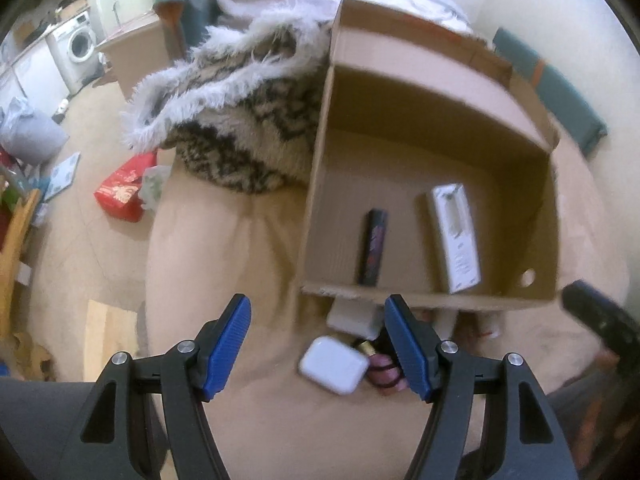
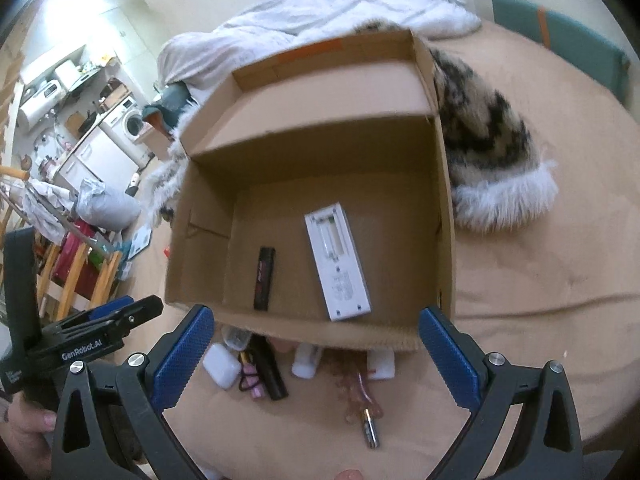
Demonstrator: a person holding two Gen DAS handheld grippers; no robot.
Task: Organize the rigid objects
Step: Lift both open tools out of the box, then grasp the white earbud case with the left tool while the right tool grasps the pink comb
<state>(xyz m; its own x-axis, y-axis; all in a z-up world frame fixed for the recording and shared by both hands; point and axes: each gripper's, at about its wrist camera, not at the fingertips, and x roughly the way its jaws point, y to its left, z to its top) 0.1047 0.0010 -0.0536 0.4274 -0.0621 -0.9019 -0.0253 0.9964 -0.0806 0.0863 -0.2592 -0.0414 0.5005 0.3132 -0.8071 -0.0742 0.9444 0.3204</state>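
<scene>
An open cardboard box (image 1: 400, 92) (image 2: 304, 92) sits on a tan bed. Inside lie a white flat device (image 1: 456, 236) (image 2: 338, 262) and a black stick (image 1: 373, 247) (image 2: 265, 278). In front of the box lie a white earbud case (image 1: 334, 364) (image 2: 221, 365), a black tube (image 2: 270, 372), pink hair ties (image 1: 384, 376) (image 2: 253, 384), a white bottle (image 2: 306, 362), a pinkish clip (image 2: 360, 394) and a small battery (image 2: 371, 432). My left gripper (image 1: 318, 350) is open above the earbud case. My right gripper (image 2: 316, 360) is open above the pile, empty.
A furry patterned coat (image 1: 240, 128) (image 2: 488, 148) lies beside the box, with a white duvet (image 2: 320, 12) behind. The left gripper's body (image 2: 80, 340) shows at the right wrist view's left. Past the bed's left edge the floor holds a red bag (image 1: 120, 192).
</scene>
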